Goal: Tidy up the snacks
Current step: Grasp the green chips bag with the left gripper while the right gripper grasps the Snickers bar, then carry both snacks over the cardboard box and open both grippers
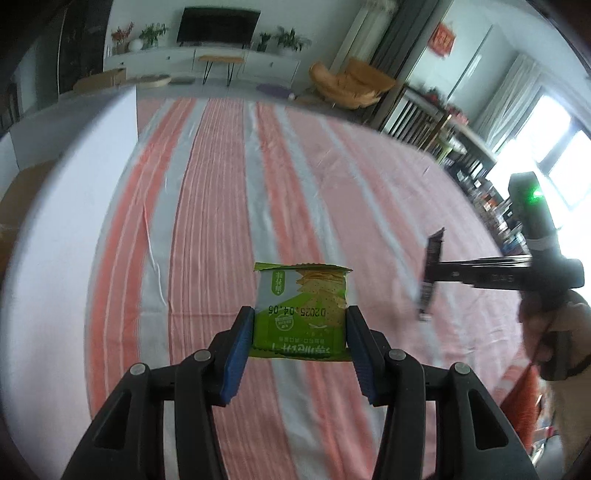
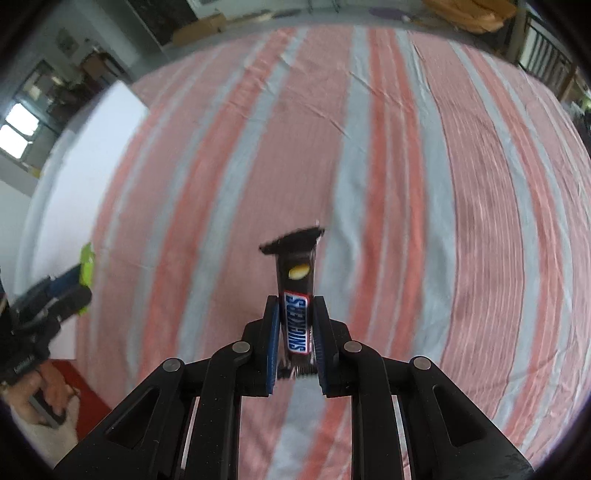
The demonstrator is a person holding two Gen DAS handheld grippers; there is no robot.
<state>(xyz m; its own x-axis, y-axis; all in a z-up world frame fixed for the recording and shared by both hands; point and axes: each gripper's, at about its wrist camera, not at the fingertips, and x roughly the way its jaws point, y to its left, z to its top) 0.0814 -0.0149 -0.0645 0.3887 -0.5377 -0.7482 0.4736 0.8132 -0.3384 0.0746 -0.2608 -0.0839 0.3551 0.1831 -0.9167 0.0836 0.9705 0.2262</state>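
Left gripper [image 1: 300, 325] tilted down, clamping cracker packet [image 1: 301, 310]

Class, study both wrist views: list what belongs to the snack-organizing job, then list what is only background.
Belongs to the job:
- green cracker packet, gripped in the left tongs
- Snickers bar, gripped in the right tongs

Just background:
- striped tablecloth
- television
- potted plants
- orange chair
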